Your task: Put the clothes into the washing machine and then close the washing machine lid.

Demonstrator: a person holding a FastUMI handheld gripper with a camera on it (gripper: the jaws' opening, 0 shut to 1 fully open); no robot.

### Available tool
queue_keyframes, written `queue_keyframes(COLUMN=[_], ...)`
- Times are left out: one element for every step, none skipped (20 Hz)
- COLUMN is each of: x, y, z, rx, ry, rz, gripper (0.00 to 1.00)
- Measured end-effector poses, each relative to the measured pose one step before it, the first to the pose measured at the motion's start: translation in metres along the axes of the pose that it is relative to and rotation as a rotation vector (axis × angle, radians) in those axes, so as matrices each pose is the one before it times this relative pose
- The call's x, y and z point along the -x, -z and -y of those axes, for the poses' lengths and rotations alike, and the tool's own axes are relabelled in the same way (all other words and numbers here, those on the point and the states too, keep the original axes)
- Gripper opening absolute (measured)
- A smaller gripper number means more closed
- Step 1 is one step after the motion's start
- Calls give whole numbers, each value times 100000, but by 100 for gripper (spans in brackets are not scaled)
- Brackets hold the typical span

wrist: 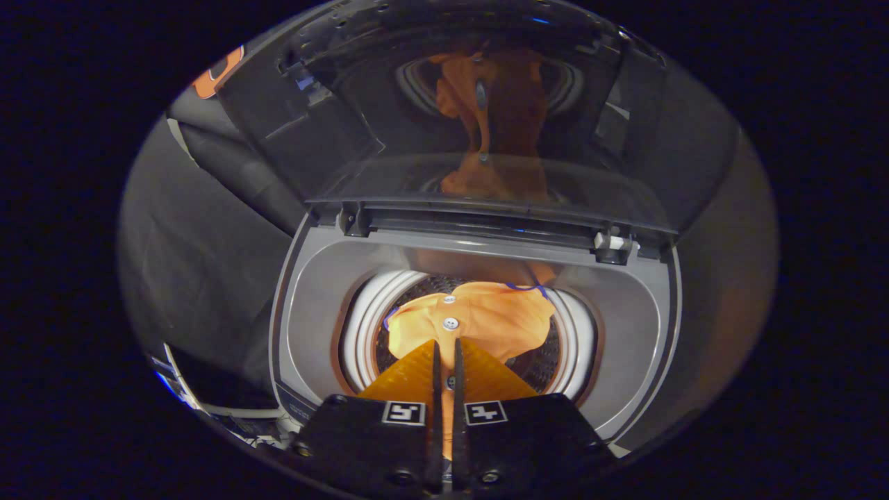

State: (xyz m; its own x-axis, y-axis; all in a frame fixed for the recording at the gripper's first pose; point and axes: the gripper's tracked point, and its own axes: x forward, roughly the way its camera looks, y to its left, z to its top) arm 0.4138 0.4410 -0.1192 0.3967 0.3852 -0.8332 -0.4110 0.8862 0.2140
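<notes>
Above the washing machine [305, 305], gripper view, looking down into its open top. Top-loader, grey surround, round drum mouth ringed by a pale collar.

Gripper [448, 354]: fingers drawn close, a thin slit between them. Orange fabric shows through that slit and the fingers appear to pinch it; the contact itself is too narrow to make out with certainty. Fingertips sit over the near edge of the drum mouth.

Orange garment [486, 316]: bunched in the drum mouth, just beyond the fingertips and running back between them. Two pale buttons on it, one directly ahead of the fingertips, one a little further on. A thin blue line, trim or stitching, along its far edge and another short piece at its left side. Perforated metal drum wall [538, 368] visible around the cloth, mostly to the right of the fingers.

Lid [479, 104]: raised, hinged at the far side of the machine, standing behind the drum. Dark transparent panel; the orange garment and the pale collar are reflected in it. Hinge fittings at both ends of its lower edge, the right one with a white piece.

Writing: square black-and-white marker patterns on the gripper body, one behind each finger, no letters. A printed strip on the machine's near-left corner, too small and dark to read. No brand name legible.
</notes>
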Motion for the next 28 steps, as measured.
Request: queue_keyframes(x=[273, 324, -253, 142, 153, 173, 197, 317, 268, 469, 448, 696, 683, 913, 882, 1053, 1179, 1195, 1053, 1160, 1295, 1144, 1210, 1128, 985, 882, 1068, 710], y=[-44, -179, -313, 225, -108, -8, -39, -168, 158, 49, -263, -441, -439, -558, -576, -790, -1085, -1319, -1256, -1503, -1560, -1604, -1484, -1589, -1511, -1630, -1345, -1260], z=[70, 100, 155, 178, -34, 89, 149, 61, 12, -90, -99, -285, -223, -388, -387, -595, -470, -345, -174, -246, -327, -93, -195, 47, 72, 101, 163, 80], rx=[-763, -379, -568, 104, 563, 606, 493, 712, 935, 1022, 1315, 1557, 1594, 1497, 1225, 696, 283, 122, -140, -177, -425, -616, -459, -219, -6, 196, 13, -108], ry=[-30, 32, 1410, 744, -205, 235, 457, 348, 763, 373, 79, 492, 246, -63, -881, -1145, -627, -466, -473, -178, -39, -432, -321, 83, 325, 651, 504, 291], rz=[-1490, 818, 1495, -70, 70, 223, 678, 671, -160, -398, 295, 896, 1152, 780, 182, 1062, 1813, 2070, 2289, 1862, 2081, 2024, 2229, 2278, 2371, 2289, 2338, 1940], gripper=[30, 51, 73, 95, 92, 92, 92, 92, 91, 92, 92, 92, 92, 92, 91, 92, 92, 92, 91, 91, 92, 92, 91, 92, 91, 92, 91, 91])
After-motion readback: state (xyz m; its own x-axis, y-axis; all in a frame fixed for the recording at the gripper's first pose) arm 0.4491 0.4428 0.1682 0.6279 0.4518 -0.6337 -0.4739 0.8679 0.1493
